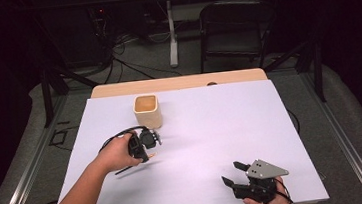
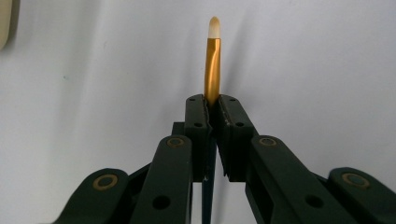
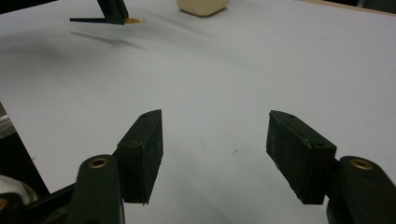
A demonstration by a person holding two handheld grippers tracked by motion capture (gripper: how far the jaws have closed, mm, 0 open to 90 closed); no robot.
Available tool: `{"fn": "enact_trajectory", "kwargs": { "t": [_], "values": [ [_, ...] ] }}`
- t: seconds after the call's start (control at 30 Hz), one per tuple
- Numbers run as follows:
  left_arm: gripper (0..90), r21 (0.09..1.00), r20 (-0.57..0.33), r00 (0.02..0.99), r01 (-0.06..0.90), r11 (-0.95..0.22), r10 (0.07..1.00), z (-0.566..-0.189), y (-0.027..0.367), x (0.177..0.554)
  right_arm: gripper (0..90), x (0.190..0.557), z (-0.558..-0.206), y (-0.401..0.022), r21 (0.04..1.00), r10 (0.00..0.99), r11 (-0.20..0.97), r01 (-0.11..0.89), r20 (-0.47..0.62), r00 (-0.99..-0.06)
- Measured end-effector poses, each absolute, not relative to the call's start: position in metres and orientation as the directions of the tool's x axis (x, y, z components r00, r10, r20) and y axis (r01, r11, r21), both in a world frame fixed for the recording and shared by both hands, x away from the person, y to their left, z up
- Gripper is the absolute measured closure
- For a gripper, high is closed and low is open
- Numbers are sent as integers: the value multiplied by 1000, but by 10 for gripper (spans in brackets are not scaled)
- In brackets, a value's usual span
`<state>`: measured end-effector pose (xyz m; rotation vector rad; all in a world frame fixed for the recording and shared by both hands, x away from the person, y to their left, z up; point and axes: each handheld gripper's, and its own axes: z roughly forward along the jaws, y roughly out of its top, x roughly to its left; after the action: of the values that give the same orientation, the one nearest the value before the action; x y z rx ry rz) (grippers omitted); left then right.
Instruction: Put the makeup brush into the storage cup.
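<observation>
Left gripper view: left gripper (image 2: pixel 212 105) pinches a slim gold-ferruled brush (image 2: pixel 212 65) between its 2 pads.

Brush tip pokes out ahead of the jaws, its dark handle trailing behind, lifted just off the white tabletop (image 1: pixel 212 129). Just beyond that gripper stands a square cream cup (image 1: pixel 147 110); its inside looks empty. Risk, as I judge it: the thin brush could pivot or slip and miss the cup's mouth. Right gripper (image 3: pixel 215 149) rests well apart, jaws spread, holding nothing.
</observation>
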<state>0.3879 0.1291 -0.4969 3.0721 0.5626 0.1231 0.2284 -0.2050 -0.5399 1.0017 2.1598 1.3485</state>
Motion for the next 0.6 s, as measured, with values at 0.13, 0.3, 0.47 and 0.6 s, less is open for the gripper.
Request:
{"fn": "enact_trajectory", "kwargs": {
  "t": [0.13, 0.3, 0.47, 0.6],
  "values": [
    [831, 44, 72, 935, 346, -937, 348, -492, 130, 385, 362, 229, -540, -205, 891, 749, 277, 360, 35, -662],
    [831, 66, 81, 932, 348, -935, 352, -488, 132, 383, 362, 229, -540, -204, 891, 749, 277, 360, 34, -661],
    [831, 66, 81, 932, 348, -935, 352, -488, 132, 383, 362, 229, -540, -204, 891, 749, 277, 360, 34, -661],
    [831, 110, 66, 930, 353, -929, 361, -479, 139, 381, 362, 229, -540, -204, 890, 750, 277, 362, 36, -661]
  ]
}}
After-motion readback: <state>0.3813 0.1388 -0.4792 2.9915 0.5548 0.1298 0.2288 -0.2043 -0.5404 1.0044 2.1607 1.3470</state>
